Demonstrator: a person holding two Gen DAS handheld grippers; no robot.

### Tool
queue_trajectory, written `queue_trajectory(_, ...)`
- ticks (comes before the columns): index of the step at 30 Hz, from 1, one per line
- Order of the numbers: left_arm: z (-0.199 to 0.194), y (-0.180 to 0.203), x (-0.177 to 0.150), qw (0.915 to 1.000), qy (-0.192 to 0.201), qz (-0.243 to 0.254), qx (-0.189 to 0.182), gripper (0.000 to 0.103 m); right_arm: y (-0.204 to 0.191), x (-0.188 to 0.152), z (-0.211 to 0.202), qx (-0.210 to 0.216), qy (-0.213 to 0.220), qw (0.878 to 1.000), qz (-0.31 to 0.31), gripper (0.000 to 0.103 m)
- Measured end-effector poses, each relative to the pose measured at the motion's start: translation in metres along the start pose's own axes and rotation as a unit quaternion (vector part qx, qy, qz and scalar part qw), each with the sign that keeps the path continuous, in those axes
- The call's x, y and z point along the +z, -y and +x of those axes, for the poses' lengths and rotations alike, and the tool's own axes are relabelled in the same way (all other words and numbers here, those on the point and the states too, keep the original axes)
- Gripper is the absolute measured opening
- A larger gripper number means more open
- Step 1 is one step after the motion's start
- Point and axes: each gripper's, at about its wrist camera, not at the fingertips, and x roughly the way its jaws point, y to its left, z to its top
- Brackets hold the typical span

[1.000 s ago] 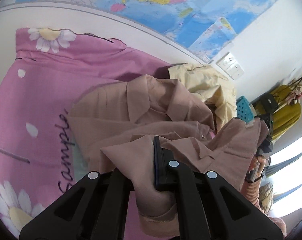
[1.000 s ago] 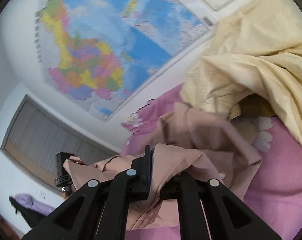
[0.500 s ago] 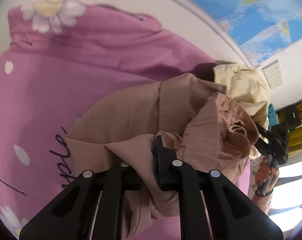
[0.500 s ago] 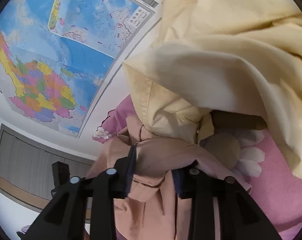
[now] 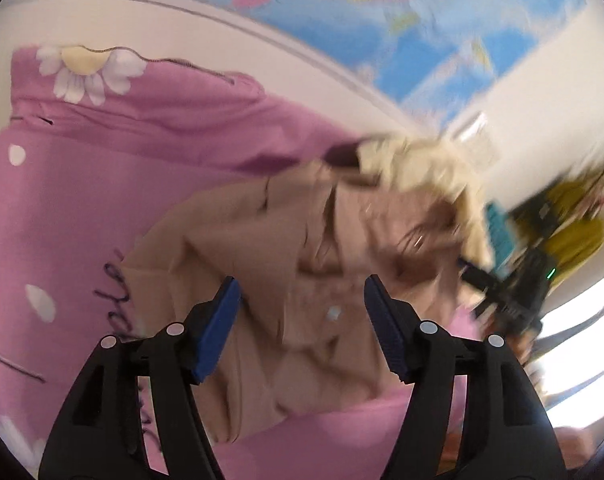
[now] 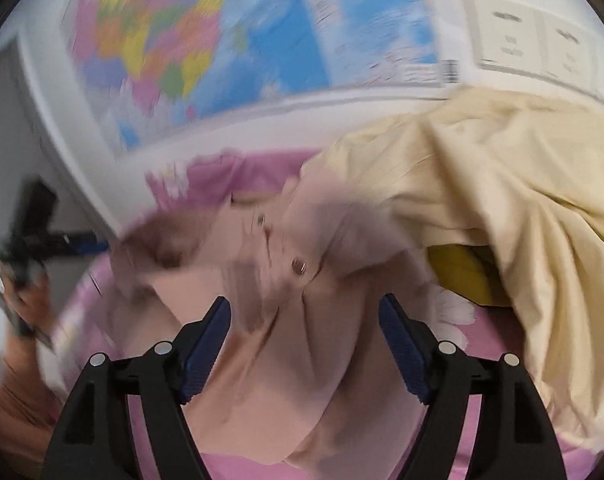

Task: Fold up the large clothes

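Two risks face you: the tan shirt, heaped on the pink sheet, may slump out of its fold, and its far right edge touches the cream garment, so a regrasp could snag both. Your left gripper and right gripper have just been opening; both stand wide, pads clear of cloth.

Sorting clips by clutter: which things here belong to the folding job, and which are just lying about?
Job:
- tan shirt, lying crumpled on the pink sheet
- left gripper and right gripper, both open, jaws just opened, shirt released

Lying about:
- cream garment
- wall map
- wall sockets
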Motion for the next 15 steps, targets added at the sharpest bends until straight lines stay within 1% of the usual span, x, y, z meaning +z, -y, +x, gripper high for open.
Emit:
queue_trajectory(1, 0.005, 0.005, -0.003, 0.9998, -0.007, 0.012, 0.012, 0.064, -0.005, -0.001, 0.008, -0.033, -0.004, 0.999, -0.019, 0.075)
queue_trajectory(3, 0.022, 0.013, -0.009, 0.9978, -0.029, 0.036, 0.047, 0.063, -0.009, -0.003, 0.031, -0.071, -0.029, 0.996, -0.041, 0.075)
queue_trajectory(5, 0.043, 0.012, -0.008, 0.995, -0.054, 0.038, 0.076, 0.062, -0.006, -0.005, 0.045, -0.08, -0.045, 0.995, -0.038, 0.075)
queue_trajectory(7, 0.057, 0.005, -0.006, 0.9937, -0.066, 0.03, 0.085, 0.056, -0.003, -0.008, 0.055, -0.085, -0.051, 0.994, -0.041, 0.074)
queue_trajectory(8, 0.065, 0.002, -0.002, 0.9931, -0.072, 0.026, 0.089, 0.049, -0.003, -0.01, 0.058, -0.092, -0.052, 0.993, -0.046, 0.063)
queue_trajectory(9, 0.071, 0.001, -0.001, 0.9925, -0.074, 0.026, 0.094, 0.039, -0.004, -0.012, 0.059, -0.095, -0.051, 0.993, -0.053, 0.043)
queue_trajectory(10, 0.074, 0.001, 0.002, 0.992, -0.072, 0.026, 0.101, 0.031, -0.005, -0.012, 0.06, -0.096, -0.054, 0.992, -0.06, 0.034)
queue_trajectory(11, 0.077, 0.0, 0.006, 0.9921, -0.069, 0.022, 0.103, 0.021, -0.003, -0.012, 0.058, -0.094, -0.053, 0.992, -0.061, 0.015)
queue_trajectory(12, 0.079, -0.002, 0.009, 0.9927, -0.065, 0.016, 0.1, 0.009, -0.003, -0.011, 0.055, -0.09, -0.051, 0.993, -0.058, 0.009)
queue_trajectory(14, 0.07, -0.003, 0.02, 0.9948, -0.037, 0.002, 0.095, 0.006, -0.003, -0.005, 0.044, -0.076, -0.037, 0.995, -0.048, 0.005)
queue_trajectory(15, 0.063, -0.002, 0.024, 0.9957, -0.023, -0.003, 0.09, 0.006, 0.0, -0.002, 0.034, -0.056, -0.024, 0.998, -0.032, 0.004)
